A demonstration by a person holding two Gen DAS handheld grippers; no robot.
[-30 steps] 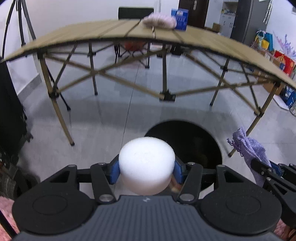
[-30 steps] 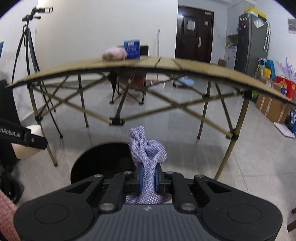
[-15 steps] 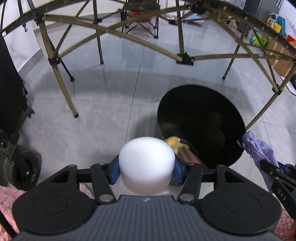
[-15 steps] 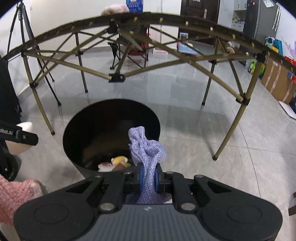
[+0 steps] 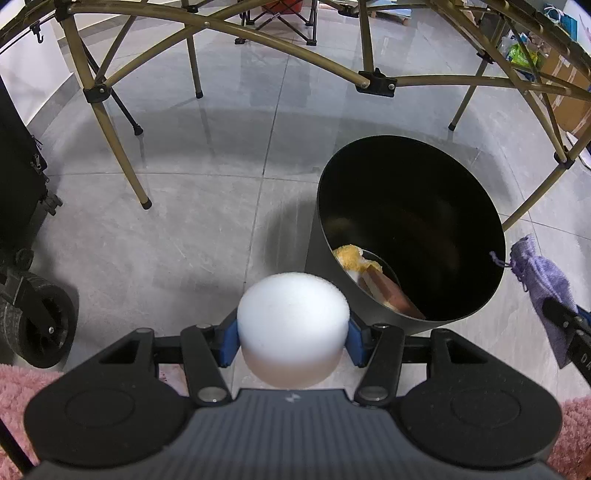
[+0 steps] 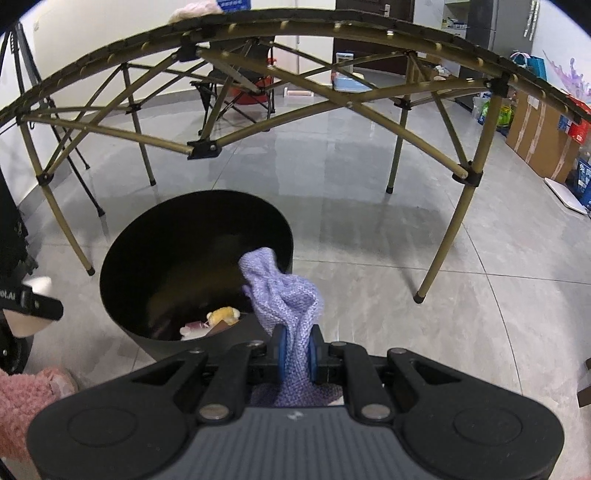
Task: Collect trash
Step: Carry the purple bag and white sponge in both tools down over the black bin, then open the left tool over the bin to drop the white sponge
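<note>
Wheel (image 5: pixel 35 325) of a black cart at far left of the left wrist view, standing on grey floor tiles (image 5: pixel 177 236); pink fuzzy slipper (image 5: pixel 18 398) at the lower left corner. Left gripper (image 5: pixel 293 343) closed on a white foam puck (image 5: pixel 293 328), blue pads (image 5: pixel 229 341) pressed against both of its sides, puck standing out above and ahead of the fingers. Held above the floor, just to the left of the black trash bin (image 5: pixel 373 295) and near its rim; not over the opening. Bin upright on the tiles beneath the folding table frame (image 5: pixel 229 27), holding a yellow fuzzy item (image 5: pixel 351 256) and a brown box-like piece (image 5: pixel 391 291) at the bottom. Purple knit pouch (image 5: pixel 543 280) to the right of the bin, outside the rim, gripped at the right frame edge.

Right wrist view, same order: white puck (image 6: pixel 38 286) partly hidden behind a black finger at the left edge, beside the bin (image 6: pixel 155 332). Bin to the left of centre, yellow item (image 6: pixel 223 315) and pale scraps visible inside. Right gripper (image 6: pixel 297 356) clamped on the purple pouch (image 6: pixel 284 295), blue pads (image 6: pixel 280 354) nearly together with the fabric pinched between; bunched top leaning left, overlapping the bin's right rim as seen from this camera. Table leg (image 6: pixel 447 236) to the right, cardboard boxes (image 6: pixel 535 136) along the far right wall.
</note>
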